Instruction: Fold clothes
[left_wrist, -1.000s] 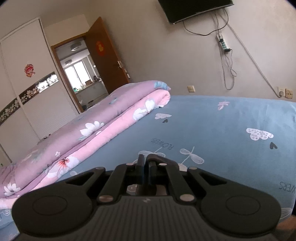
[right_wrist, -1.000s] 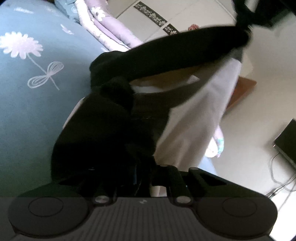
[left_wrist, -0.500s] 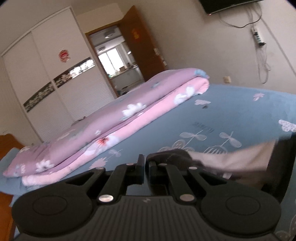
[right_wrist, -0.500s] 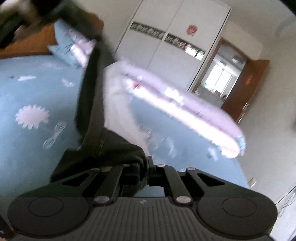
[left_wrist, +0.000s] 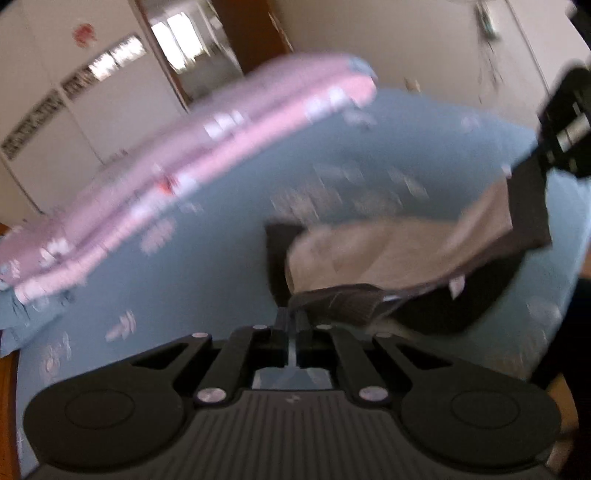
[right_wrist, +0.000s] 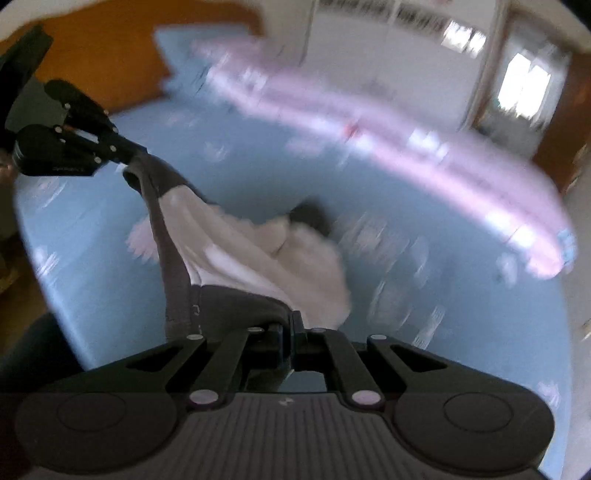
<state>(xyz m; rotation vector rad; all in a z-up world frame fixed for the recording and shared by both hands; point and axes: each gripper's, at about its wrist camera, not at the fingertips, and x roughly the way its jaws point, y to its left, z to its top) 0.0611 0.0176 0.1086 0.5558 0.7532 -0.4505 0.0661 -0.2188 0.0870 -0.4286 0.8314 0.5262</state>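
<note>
A beige garment (left_wrist: 388, 251) with dark grey trim hangs stretched between both grippers above the blue bedsheet (left_wrist: 221, 266). In the left wrist view my left gripper (left_wrist: 293, 319) is shut on the garment's dark edge, and my right gripper (left_wrist: 541, 162) grips a dark band at the upper right. In the right wrist view my right gripper (right_wrist: 293, 323) is shut on the dark hem of the garment (right_wrist: 258, 251). There my left gripper (right_wrist: 129, 157) pinches the other end at the upper left. The garment's lower part rests crumpled on the sheet. Both views are blurred.
A folded pink floral quilt (left_wrist: 221, 140) lies along the far side of the bed (right_wrist: 461, 229). An orange-brown headboard (right_wrist: 110, 55) and a blue pillow (right_wrist: 184, 48) are at one end. White wardrobe doors (left_wrist: 74, 74) and an open doorway (left_wrist: 192, 44) stand behind.
The right gripper has risen and pulled the garment up from the sheet. The left view has swung down and right, bringing the garment, now stretched between both grippers, into sight.
</note>
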